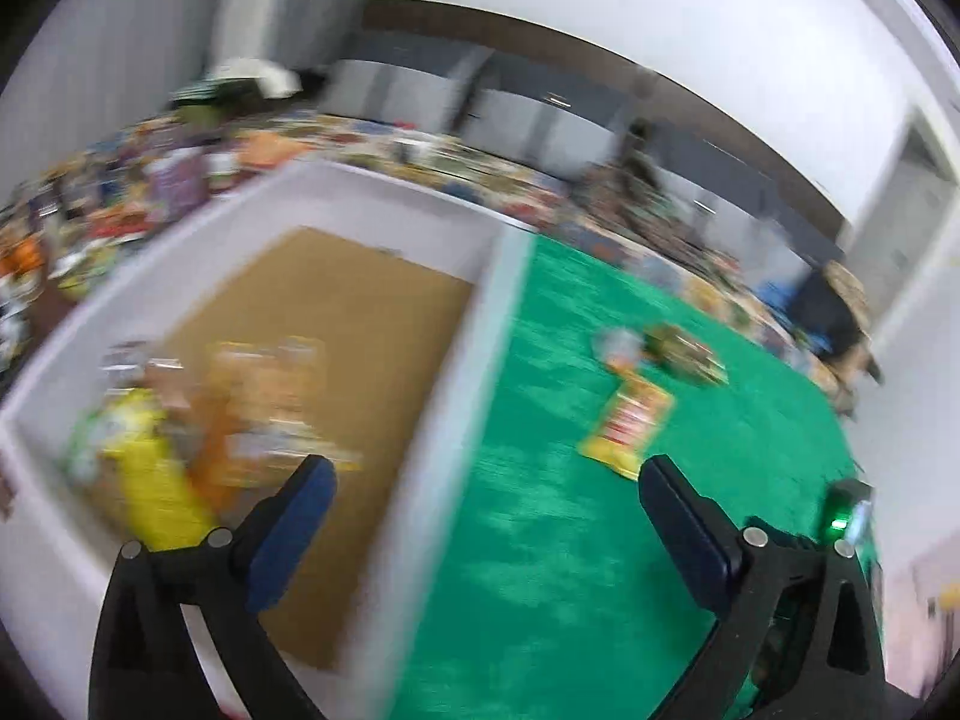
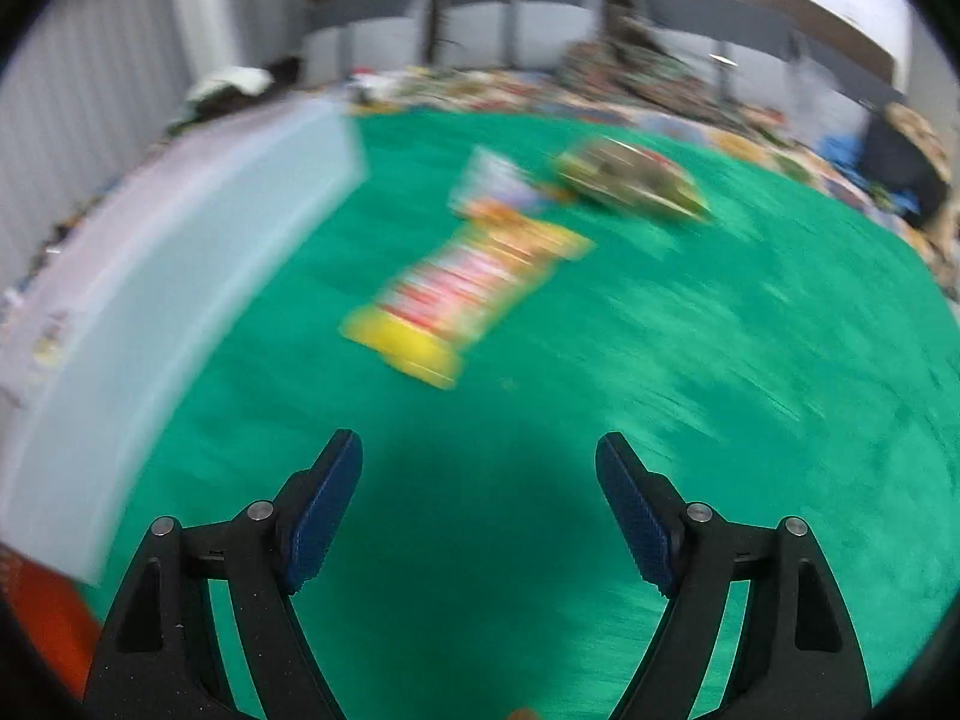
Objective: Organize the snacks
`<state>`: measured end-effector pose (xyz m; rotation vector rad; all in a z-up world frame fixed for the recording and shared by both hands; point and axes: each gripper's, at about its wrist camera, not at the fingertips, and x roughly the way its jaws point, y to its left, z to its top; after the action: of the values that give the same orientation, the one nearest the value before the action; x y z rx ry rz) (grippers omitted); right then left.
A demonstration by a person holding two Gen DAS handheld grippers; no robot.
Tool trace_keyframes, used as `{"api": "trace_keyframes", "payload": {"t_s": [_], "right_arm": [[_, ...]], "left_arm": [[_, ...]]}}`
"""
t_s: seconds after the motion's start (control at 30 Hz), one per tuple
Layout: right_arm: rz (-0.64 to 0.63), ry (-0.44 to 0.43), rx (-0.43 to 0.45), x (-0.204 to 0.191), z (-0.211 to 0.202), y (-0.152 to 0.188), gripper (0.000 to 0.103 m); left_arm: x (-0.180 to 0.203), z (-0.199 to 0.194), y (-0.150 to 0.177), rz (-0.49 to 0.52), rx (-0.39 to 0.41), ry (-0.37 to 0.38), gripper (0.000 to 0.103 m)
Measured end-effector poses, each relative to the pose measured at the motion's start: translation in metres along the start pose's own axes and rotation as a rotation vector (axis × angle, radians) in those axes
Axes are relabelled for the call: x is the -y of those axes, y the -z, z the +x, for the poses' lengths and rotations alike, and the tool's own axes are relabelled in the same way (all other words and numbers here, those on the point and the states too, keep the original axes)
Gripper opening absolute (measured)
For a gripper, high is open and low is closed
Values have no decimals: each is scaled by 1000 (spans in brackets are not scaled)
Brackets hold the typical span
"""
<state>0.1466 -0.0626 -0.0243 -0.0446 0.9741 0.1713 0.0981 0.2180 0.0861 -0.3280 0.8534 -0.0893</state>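
Both views are blurred. A white box [image 1: 456, 360] with a brown cardboard floor holds a yellow packet [image 1: 150, 480] and orange packets [image 1: 270, 396]. My left gripper [image 1: 486, 471] is open and empty, straddling the box's right wall. On the green cloth [image 1: 570, 570] lie a yellow-and-red snack packet [image 1: 630, 420], a small pale packet [image 1: 618, 343] and a dark green packet [image 1: 687, 353]. My right gripper [image 2: 480, 450] hangs open and empty over the cloth, short of the yellow-and-red packet [image 2: 474, 294]. Beyond it lie the pale packet [image 2: 498, 186] and the dark packet [image 2: 630, 180]. The box wall [image 2: 180, 300] is to its left.
Heaps of mixed snack packets [image 1: 150, 192] ring the far side of the cloth and the box. A dark bag [image 2: 900, 168] sits at the far right. Something orange [image 2: 48, 618] shows at the lower left, below the box corner. Bare green cloth [image 2: 750, 420] spreads to the right.
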Motion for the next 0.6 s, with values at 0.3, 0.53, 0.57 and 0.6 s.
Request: {"api": "trace_keyframes", "payload": {"t_s": [0.3, 0.53, 0.57, 0.6], "right_arm": [[96, 159, -18, 112, -5, 35, 83], [111, 141, 6, 124, -4, 45, 83], [114, 138, 6, 125, -4, 45, 84], [116, 135, 4, 126, -3, 44, 85]], "left_arm": [[110, 135, 77, 198, -269, 4, 102], [119, 176, 94, 271, -235, -71, 102], [120, 178, 95, 295, -220, -78, 102], [122, 180, 97, 322, -213, -91, 102]]}}
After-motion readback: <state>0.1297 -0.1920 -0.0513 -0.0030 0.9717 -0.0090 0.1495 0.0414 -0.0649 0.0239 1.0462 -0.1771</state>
